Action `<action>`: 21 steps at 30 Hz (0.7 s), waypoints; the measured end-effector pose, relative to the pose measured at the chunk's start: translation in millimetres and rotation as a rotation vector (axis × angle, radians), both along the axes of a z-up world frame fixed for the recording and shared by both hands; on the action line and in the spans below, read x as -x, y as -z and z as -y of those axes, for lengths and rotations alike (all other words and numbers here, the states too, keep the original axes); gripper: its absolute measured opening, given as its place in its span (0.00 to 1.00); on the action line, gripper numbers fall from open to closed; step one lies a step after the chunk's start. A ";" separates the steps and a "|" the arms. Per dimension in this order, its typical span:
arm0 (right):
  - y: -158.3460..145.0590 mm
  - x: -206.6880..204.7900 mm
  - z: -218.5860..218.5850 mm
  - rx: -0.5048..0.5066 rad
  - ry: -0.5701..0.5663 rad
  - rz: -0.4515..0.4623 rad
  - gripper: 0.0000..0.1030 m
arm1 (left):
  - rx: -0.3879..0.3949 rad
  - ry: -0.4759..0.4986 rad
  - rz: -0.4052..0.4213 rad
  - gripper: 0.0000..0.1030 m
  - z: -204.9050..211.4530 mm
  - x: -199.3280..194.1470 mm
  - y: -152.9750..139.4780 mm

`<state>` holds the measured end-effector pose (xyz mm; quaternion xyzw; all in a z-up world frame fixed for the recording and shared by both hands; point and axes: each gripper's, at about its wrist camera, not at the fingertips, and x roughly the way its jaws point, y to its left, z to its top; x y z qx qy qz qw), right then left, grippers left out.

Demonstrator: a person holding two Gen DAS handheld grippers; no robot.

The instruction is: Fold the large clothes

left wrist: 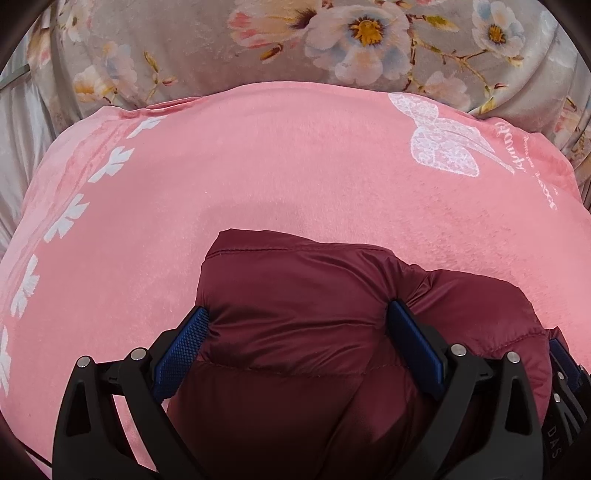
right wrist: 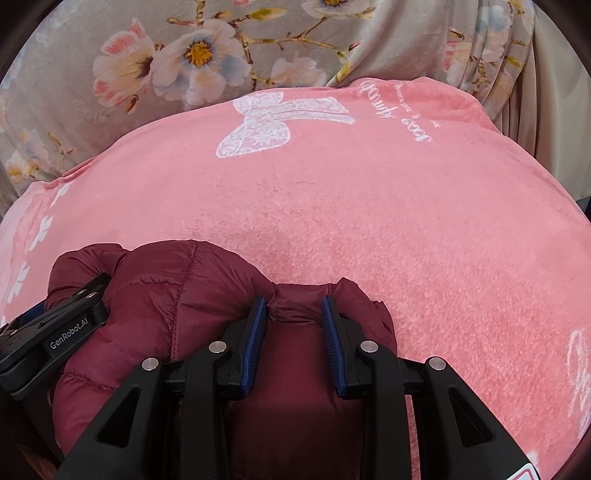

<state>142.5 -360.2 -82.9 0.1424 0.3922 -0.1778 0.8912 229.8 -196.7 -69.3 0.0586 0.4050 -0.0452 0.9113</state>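
A maroon quilted puffer jacket (left wrist: 295,280) lies bunched on a pink plush blanket (left wrist: 258,166). My left gripper (left wrist: 297,310) holds a thick bundle of it; both blue pads dent the fabric, and the jaws stand wide. In the right wrist view the jacket (right wrist: 177,295) fills the lower left. My right gripper (right wrist: 294,301) is shut on a narrower fold at the jacket's right end, and the cloth puckers between the pads. The left gripper's black body (right wrist: 55,332) shows at the left, pressed into the same jacket. The rest of the jacket is hidden under the grippers.
The pink blanket (right wrist: 406,221) carries a white butterfly print (right wrist: 266,125) and a row of white flower shapes (left wrist: 66,218) along its left side. Behind it lies a grey floral bedcover (left wrist: 295,33), bunched into folds (right wrist: 491,48) at the far right.
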 end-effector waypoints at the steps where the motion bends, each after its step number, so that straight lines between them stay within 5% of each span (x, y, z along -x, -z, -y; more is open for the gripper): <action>1: -0.1 -0.1 0.3 -0.001 0.001 0.000 0.26 | 0.001 0.001 -0.002 0.93 -0.1 -0.2 0.1; 4: -0.5 -0.6 0.8 -0.010 -0.001 0.003 0.28 | 0.016 0.005 -0.014 0.93 -1.7 -1.6 -0.6; 8: -11.3 12.4 6.3 -0.041 -0.011 0.008 0.31 | 0.139 0.037 -0.087 0.93 -26.5 7.8 -11.6; 12: -33.1 61.0 9.3 -0.111 0.001 0.063 0.55 | 0.234 0.057 -0.114 0.93 -59.9 39.7 -31.8; 21: -19.1 143.0 7.6 -0.319 -0.010 0.035 0.62 | 0.248 0.111 -0.179 0.93 -100.0 112.6 -29.0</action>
